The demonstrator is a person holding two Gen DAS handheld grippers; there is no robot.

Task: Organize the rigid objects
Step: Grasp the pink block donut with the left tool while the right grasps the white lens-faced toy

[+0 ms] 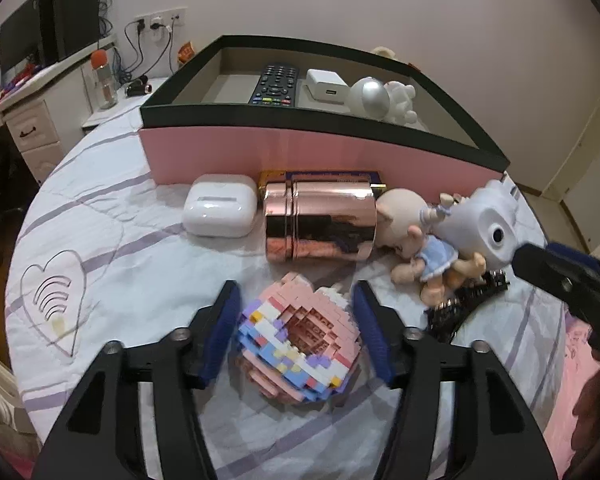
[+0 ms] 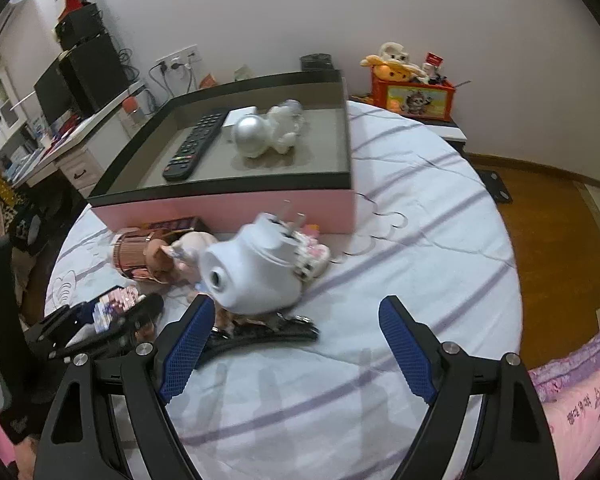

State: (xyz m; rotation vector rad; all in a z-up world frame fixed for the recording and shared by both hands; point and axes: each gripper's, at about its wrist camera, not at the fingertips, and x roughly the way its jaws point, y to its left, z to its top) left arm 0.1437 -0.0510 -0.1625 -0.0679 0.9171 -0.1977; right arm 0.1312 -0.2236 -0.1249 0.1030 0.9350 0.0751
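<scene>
Nearest, left claw [image 1: 296, 332] straddles the brick model [image 1: 296, 344], a pink and blue toy-brick build lying on the bed [image 1: 120, 248]. The blue pads [image 1: 224, 332] sit on either side; contact cannot be told, the right pad appears to stand slightly off. No firm grip seen, so it reads as open around the model. The model likely handles stiff but brittle: small bricks can pop off under a hard squeeze, and the stepped faces give some bite. Best hold looks to be across the wide middle layers, not the thin rim.

Right claw [image 2: 296, 344] is open, empty, with bare bedsheet between its pads. Just ahead lies a dark curved hair clip [image 2: 260, 332], then the white plug-in gadget [image 2: 256, 272], smooth rounded plastic, probably light and slippery; the narrower neck near the prongs seems the safer place to hold.

Further back: doll [image 1: 432, 256], soft, so likely not for sorting; rose-gold tin [image 1: 320, 220] on its side, shiny, may roll; white earbud case [image 1: 220, 210].

Farthest, the pink box [image 1: 300, 156] holds a remote [image 1: 274, 86], white charger [image 1: 326, 84] and astronaut figure [image 1: 380, 98].
</scene>
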